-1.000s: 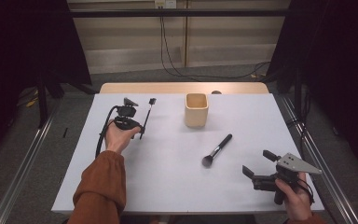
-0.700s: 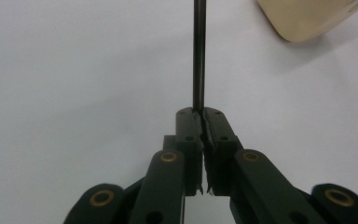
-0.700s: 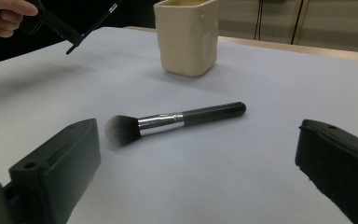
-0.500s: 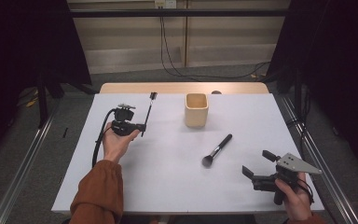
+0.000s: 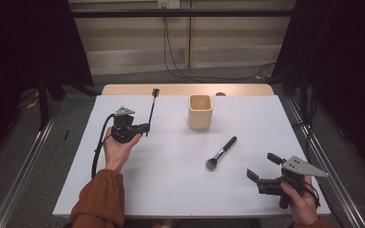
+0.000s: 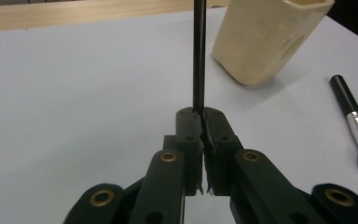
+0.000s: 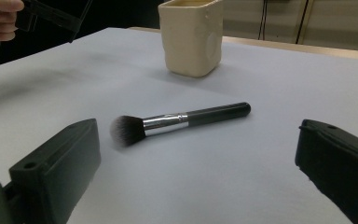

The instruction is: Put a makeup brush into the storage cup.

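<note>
The left gripper [image 5: 145, 127] is clamped on the lower end of a thin black stick [image 5: 152, 108]; in the left gripper view its jaws are pressed together on the stick [image 6: 199, 56], which rises straight up from between them. In the high view the stick runs away from this gripper toward the far edge of the surface [image 5: 171, 190] and ends in a small dark head. The cream cup [image 5: 200, 111] stands beyond and to the right of the left gripper, apart from the stick; in the left gripper view the cup [image 6: 265, 39] is just to the right of the stick.

The right gripper [image 5: 262, 169] is held low near the surface's near right corner with its jaws spread wide and nothing between them. The makeup brush [image 7: 179, 122] lies flat on the surface just ahead of it, bristles toward its left jaw, handle toward its right. The cup [image 7: 193, 35] stands farther off behind the brush.
</note>
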A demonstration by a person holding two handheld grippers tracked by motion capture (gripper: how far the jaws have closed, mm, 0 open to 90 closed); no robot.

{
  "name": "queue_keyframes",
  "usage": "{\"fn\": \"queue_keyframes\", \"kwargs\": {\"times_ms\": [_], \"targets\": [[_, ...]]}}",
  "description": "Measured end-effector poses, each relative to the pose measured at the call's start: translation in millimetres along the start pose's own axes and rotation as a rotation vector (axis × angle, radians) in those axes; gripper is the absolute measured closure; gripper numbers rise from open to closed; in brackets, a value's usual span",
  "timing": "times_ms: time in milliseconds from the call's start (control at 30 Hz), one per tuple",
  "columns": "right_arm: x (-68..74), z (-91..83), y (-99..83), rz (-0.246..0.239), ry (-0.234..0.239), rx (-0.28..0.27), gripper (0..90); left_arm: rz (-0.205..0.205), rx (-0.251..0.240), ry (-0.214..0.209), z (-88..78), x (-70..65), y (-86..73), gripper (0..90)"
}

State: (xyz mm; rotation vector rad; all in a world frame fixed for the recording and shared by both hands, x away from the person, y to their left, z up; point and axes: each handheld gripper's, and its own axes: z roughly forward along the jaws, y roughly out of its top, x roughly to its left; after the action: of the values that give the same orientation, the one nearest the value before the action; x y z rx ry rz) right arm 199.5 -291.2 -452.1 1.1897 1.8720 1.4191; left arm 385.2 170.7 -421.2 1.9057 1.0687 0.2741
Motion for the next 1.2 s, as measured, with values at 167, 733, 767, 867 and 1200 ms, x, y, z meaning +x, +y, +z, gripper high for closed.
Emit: {"fn": "queue_keyframes", "kwargs": {"times_ms": [167,733,767,867,1200], "targets": [[-0.5,-0.3,0.2,0.006,-0.004,-0.004,0.0,0.023,-0.041,0.002,-2.6,-2.6,-5.2,85.8],[3.4,2.5,2.6,0.003,0.061,-0.029,0.0,0.029,-0.136,-0.065,-10.2,-10.1,-26.1,85.7],[3.5,3.0,3.0,0.001,0.062,-0.030,0.0,0.035,-0.135,-0.066,-11.7,-11.3,-26.5,85.7],[6.4,6.5,6.0,-0.018,0.081,-0.032,0.0,0.064,-0.132,-0.071,-17.4,-15.4,-26.7,85.7],[16.7,21.7,19.8,-0.035,0.130,-0.030,0.0,0.105,-0.162,-0.120,-40.2,-38.5,-33.8,85.7]]}}
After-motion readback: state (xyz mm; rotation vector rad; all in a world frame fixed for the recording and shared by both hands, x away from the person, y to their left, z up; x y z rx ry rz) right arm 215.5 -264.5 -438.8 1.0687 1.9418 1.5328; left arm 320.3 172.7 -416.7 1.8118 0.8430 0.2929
